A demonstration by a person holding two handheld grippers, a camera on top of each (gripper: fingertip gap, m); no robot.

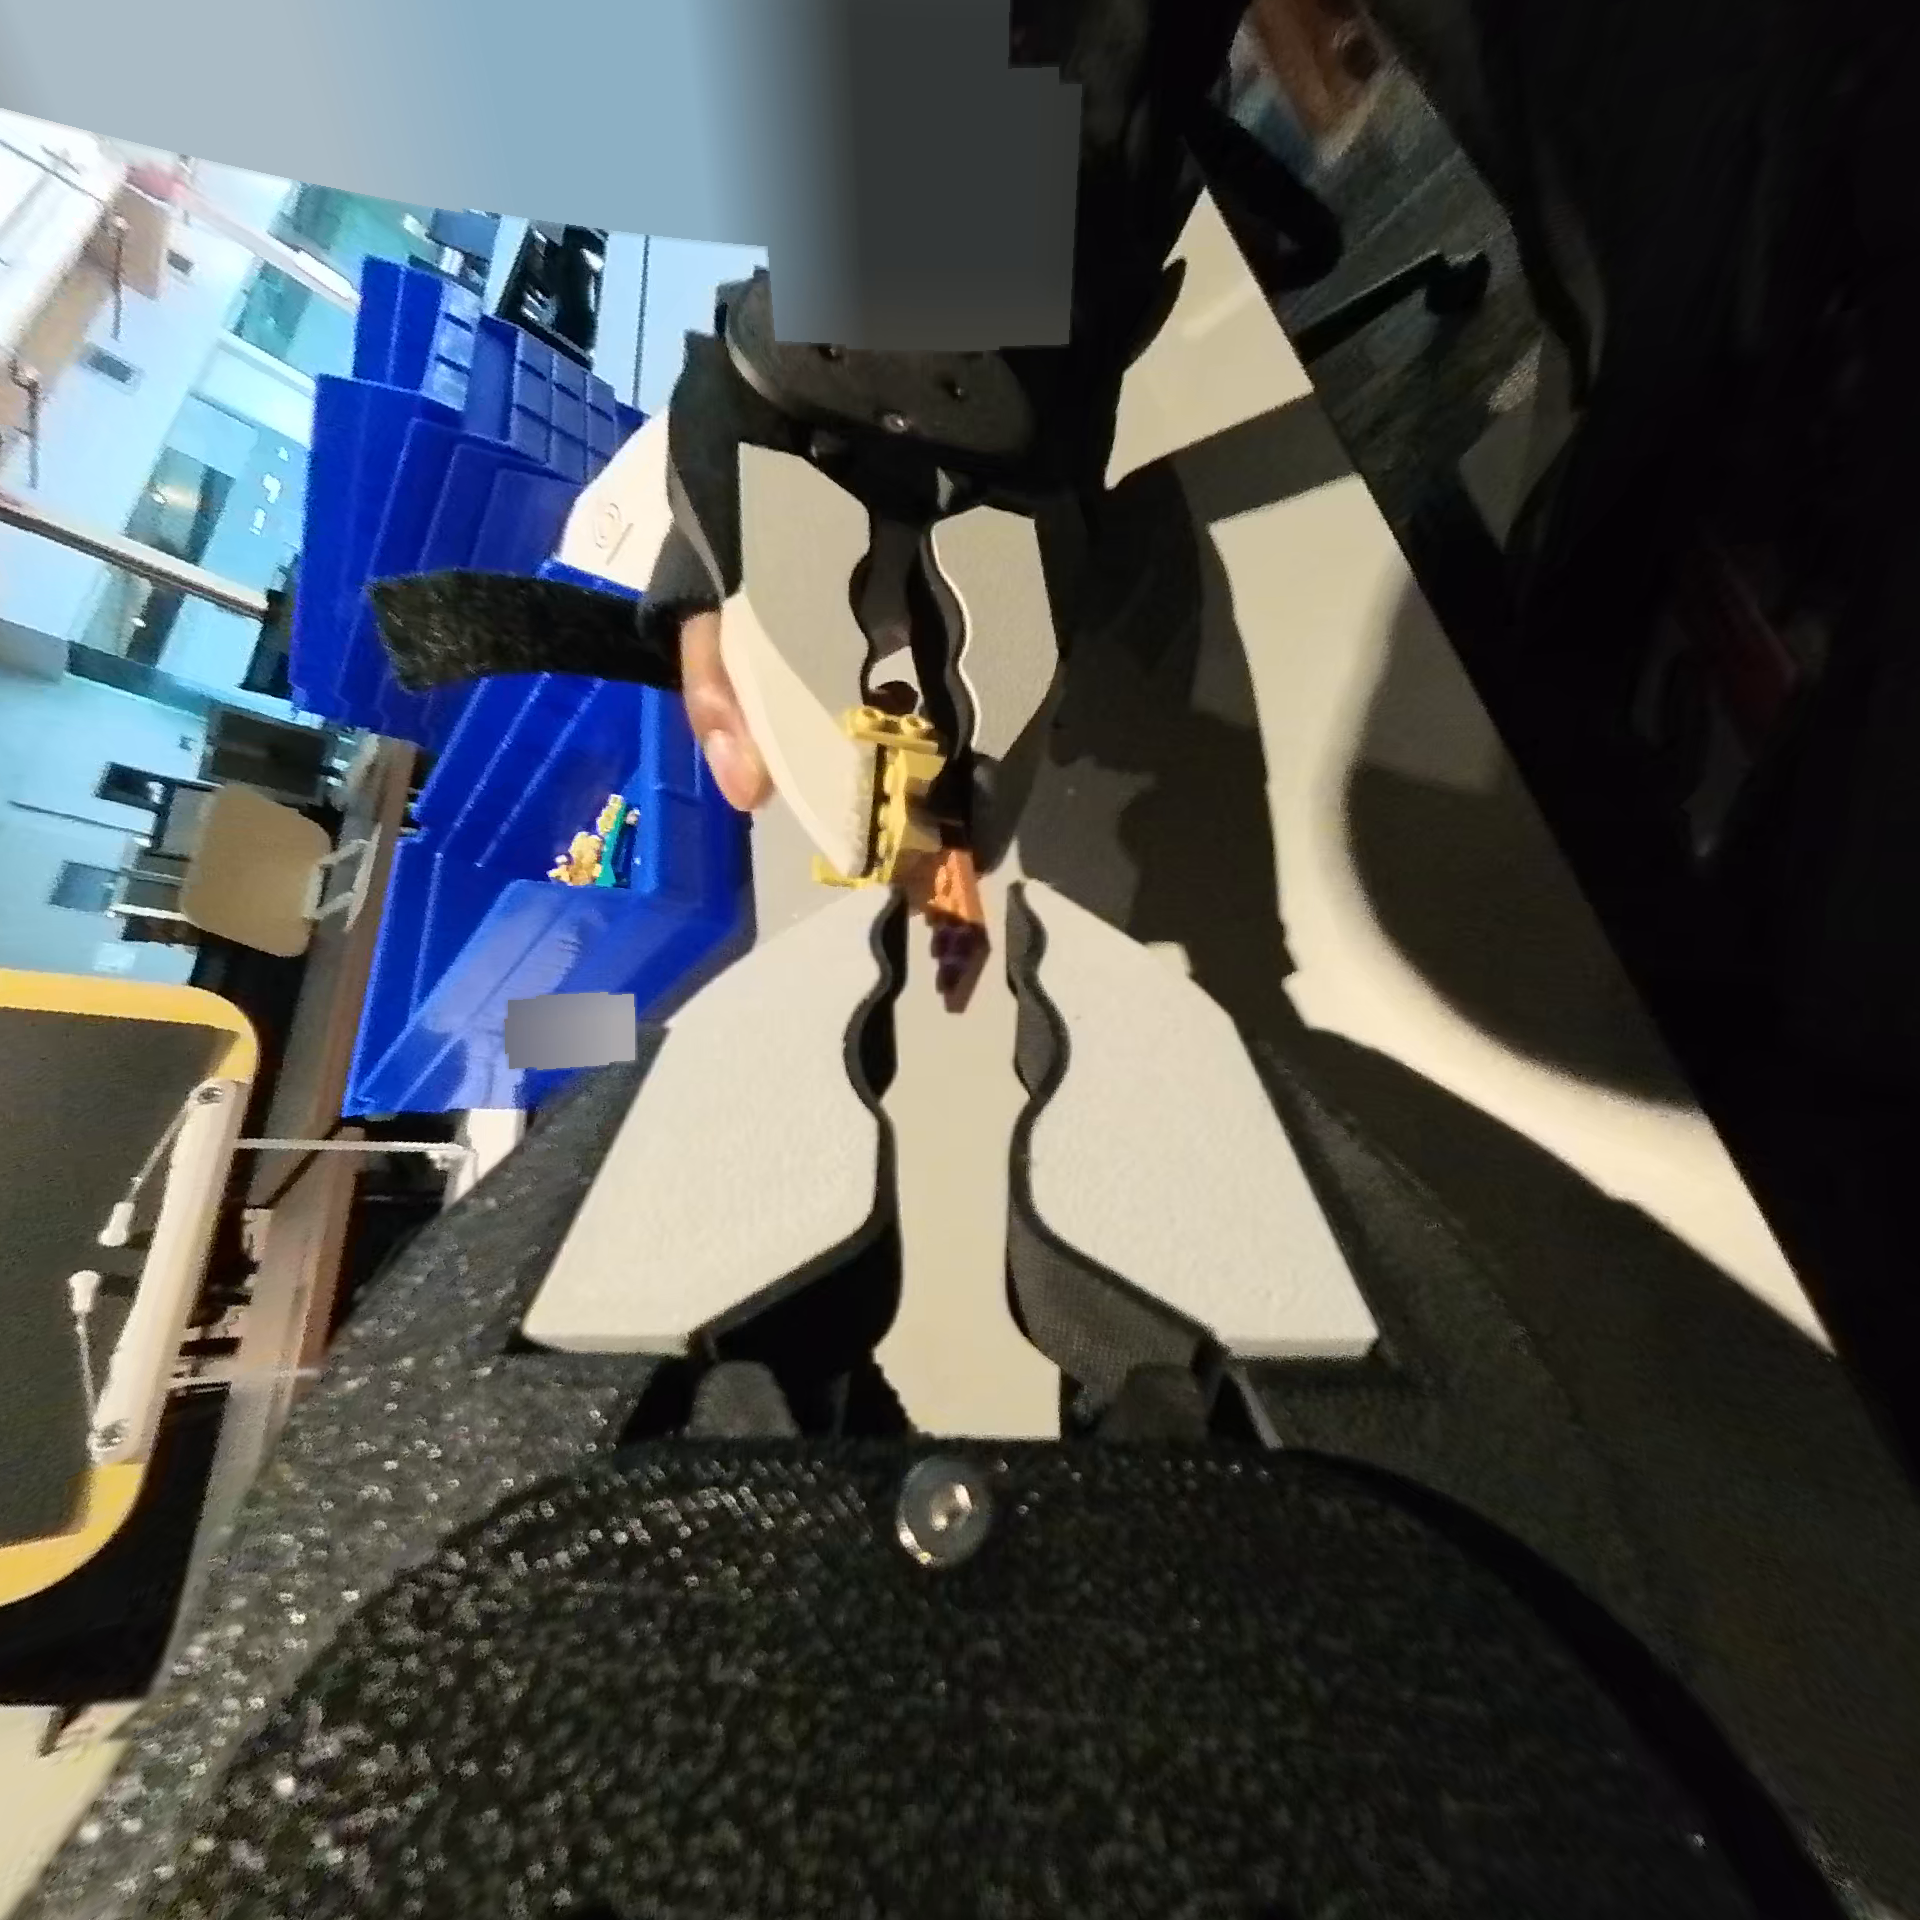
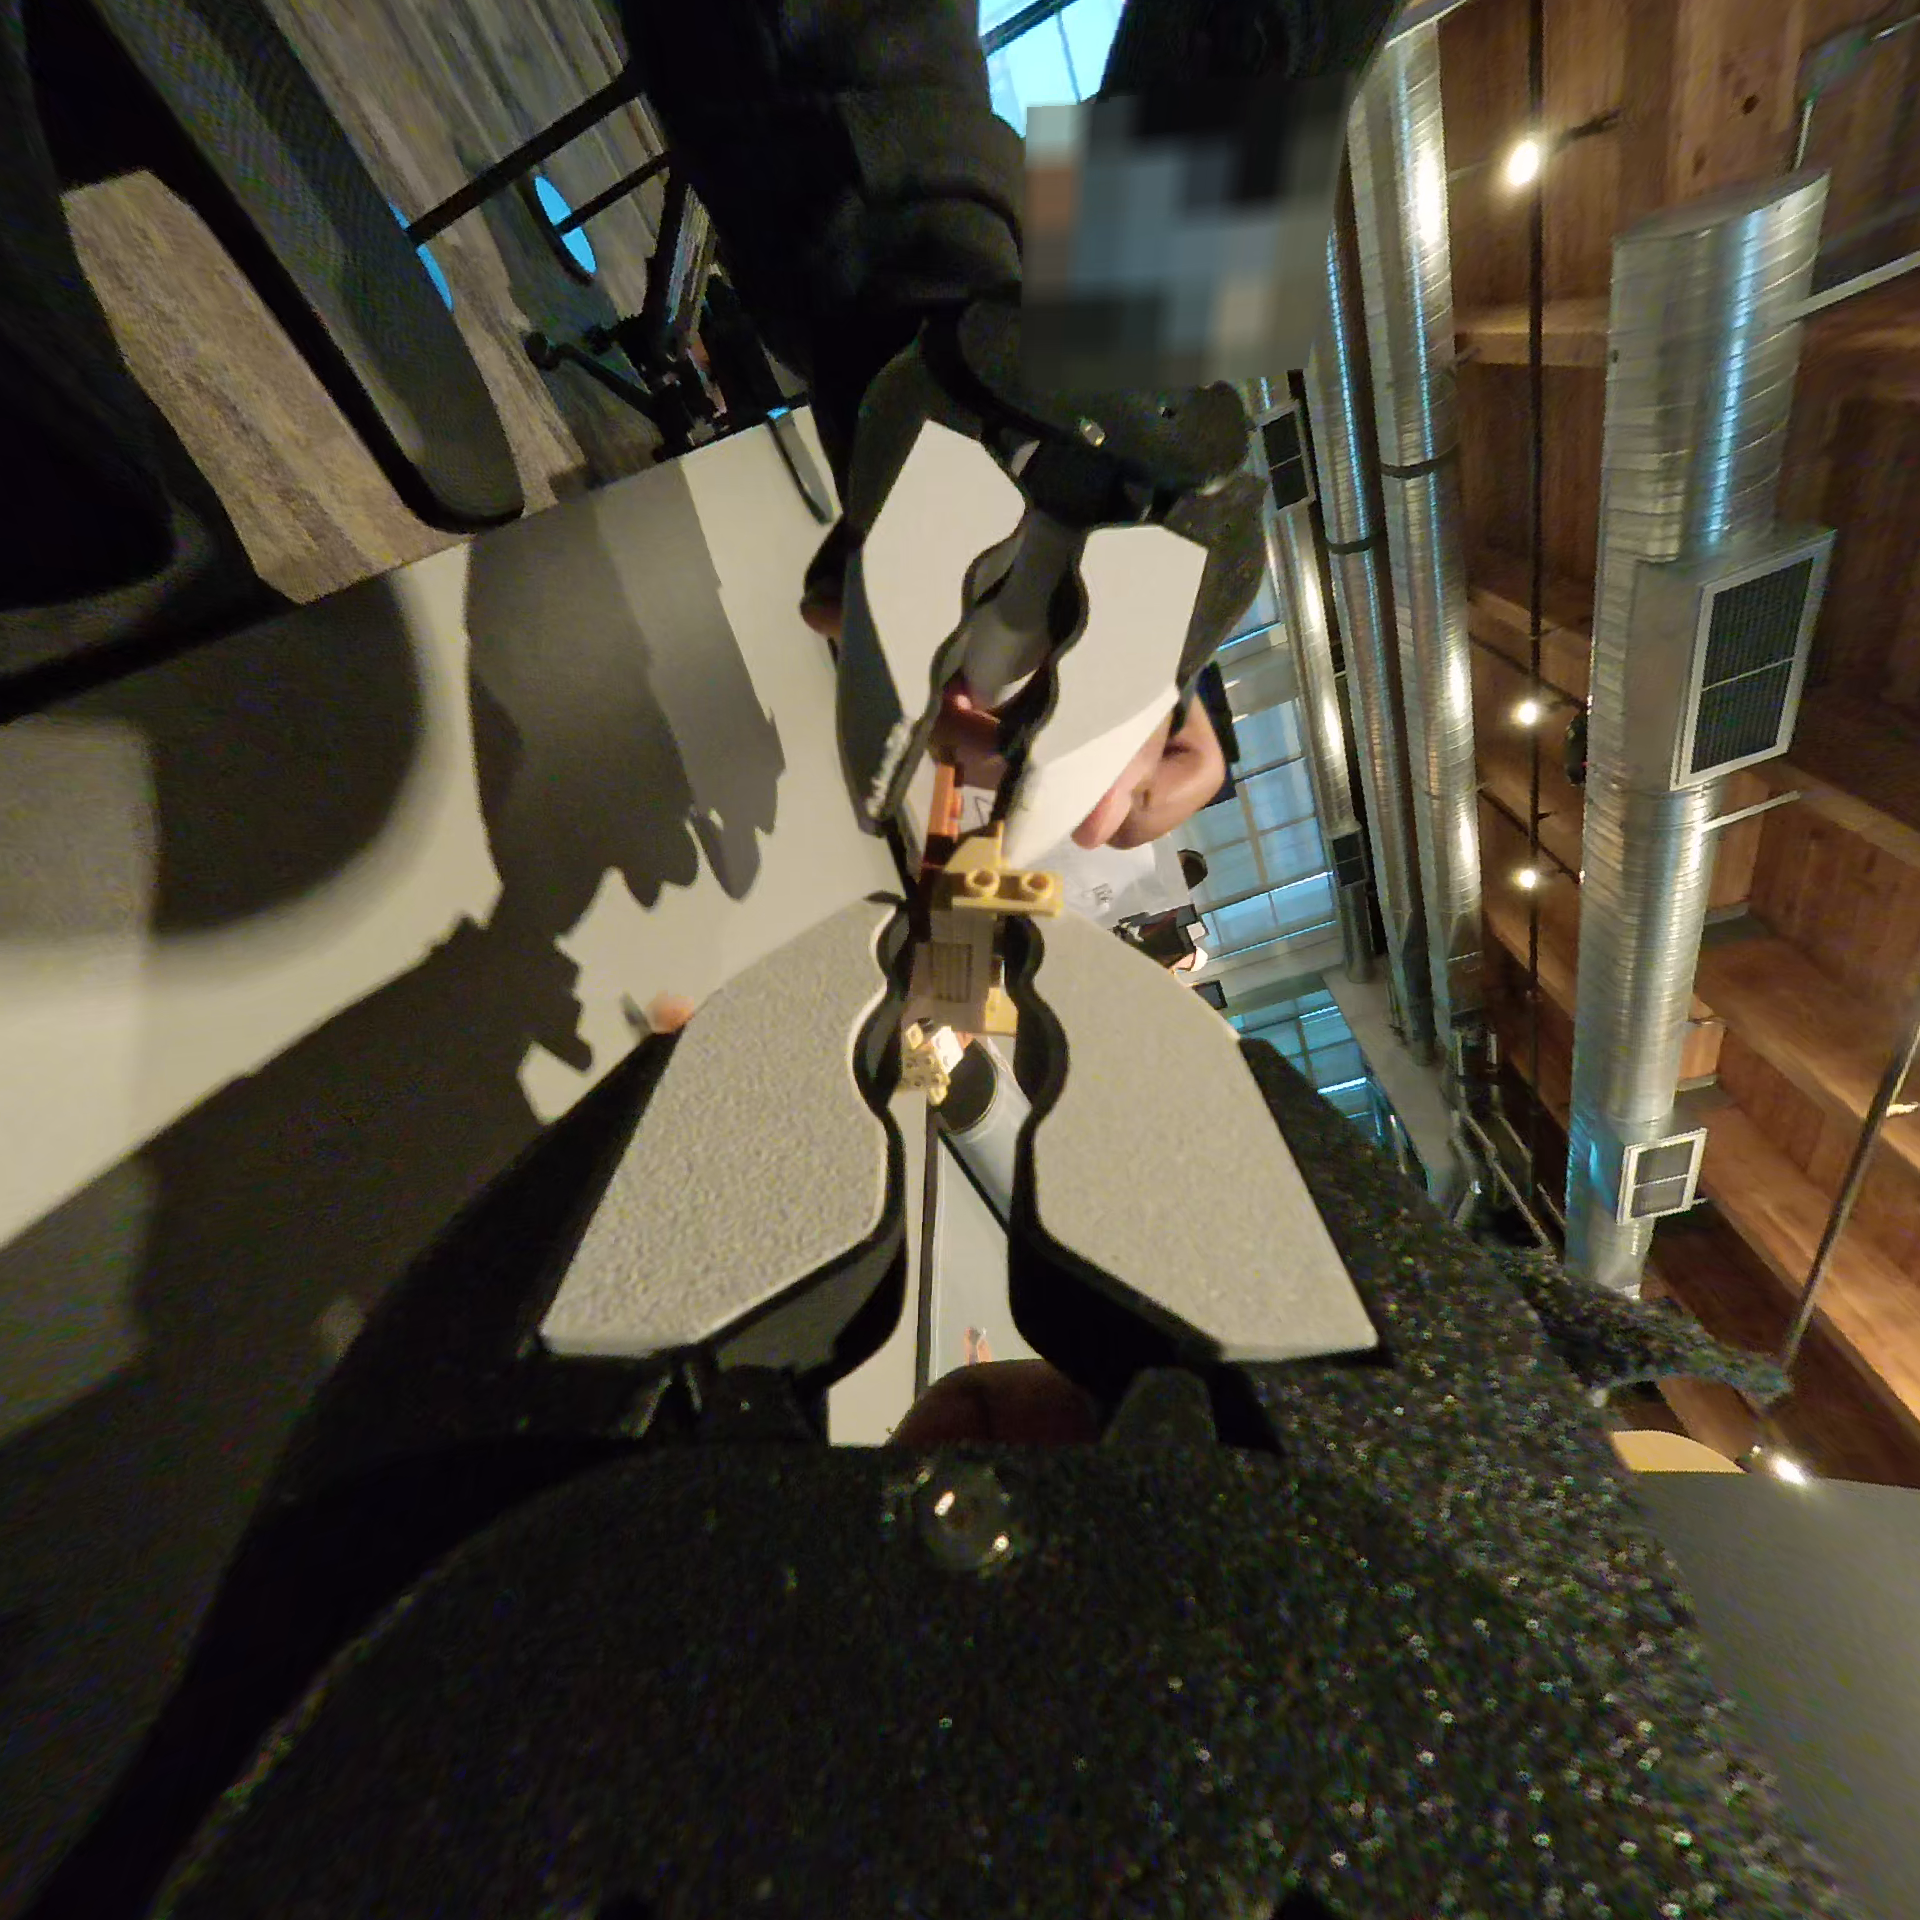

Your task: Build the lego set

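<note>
Two tools meet tip to tip above a white table point(image 1: 1226, 582), each held in a person's hand.

Left tool point(image 1: 948, 914): its fingers stand a little apart, with a clear gap running down between them. A dark orange and purple lego piece point(image 1: 958, 925) sits in that gap at the tips. Whether the fingers actually press on it cannot be told from either view.

Right tool point(image 2: 954, 935): its fingers are closed in on a tan lego assembly point(image 2: 971, 940), which sits between the tips. A tan plate with two studs crosses the top of the assembly, just ahead of the tips. A small cream piece point(image 2: 925, 1060) hangs from the assembly further back between the fingers.

In the left wrist view, the right tool appears straight ahead, pinching the same assembly, which shows yellow there. The orange and purple piece meets the near end of that assembly. A thumb point(image 1: 727, 743) rests on the side of the right tool's finger.

Blue storage bins point(image 1: 499, 727) are stacked to the left of the left tool, well apart from it. One bin holds a few small coloured bricks point(image 1: 597, 857).

Silver ducts point(image 2: 1683, 727) and wooden walls lie to the right of the right tool.
</note>
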